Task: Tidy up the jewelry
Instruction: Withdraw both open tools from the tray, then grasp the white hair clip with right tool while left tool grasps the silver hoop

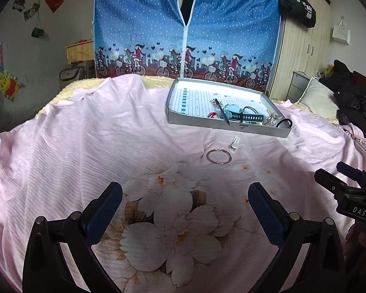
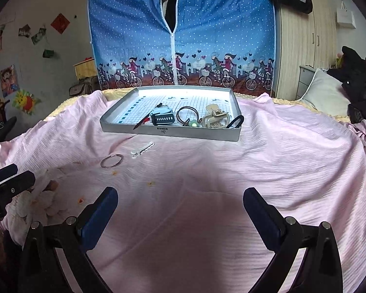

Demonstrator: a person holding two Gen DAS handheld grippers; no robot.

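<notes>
Shallow grey tray point(image 2: 168, 133), far centre of the bed, resting on the pink floral sheet point(image 2: 268, 161); its floor is lined with white grid-printed paper. Contents, clustered at the tray's near right end: a pale blue watch point(image 2: 162, 117) with a dark perforated strap; a dark pen-like stick point(image 2: 142, 123) leaning over the near wall; a thin dark ring bangle point(image 2: 186, 115); a small green bead charm point(image 2: 194, 123); a cream claw hair clip point(image 2: 216, 118); a black hair tie point(image 2: 236, 122) at the near right corner. Something red lies behind the watch, too hidden to name.

Outside the tray, on the sheet just near of it: a white clip point(image 2: 142, 149) and, near and to the left of it, a silver bangle point(image 2: 111, 161), the two apart and lying flat.

Left hand-held gripper point(image 1: 185, 197): fingers spread wide, nothing between them, above the printed flowers. Right hand-held gripper point(image 2: 180, 204): likewise spread wide and empty, above plain sheet. Each shows at the edge of the other's view, cut off by the frame.

Writing: "DAS" on the right hand-held gripper's body in the left wrist view. A small dark mark on the tray's near wall and white characters on the black bag point(image 1: 299, 7) hanging at far right are too small to read.
</notes>
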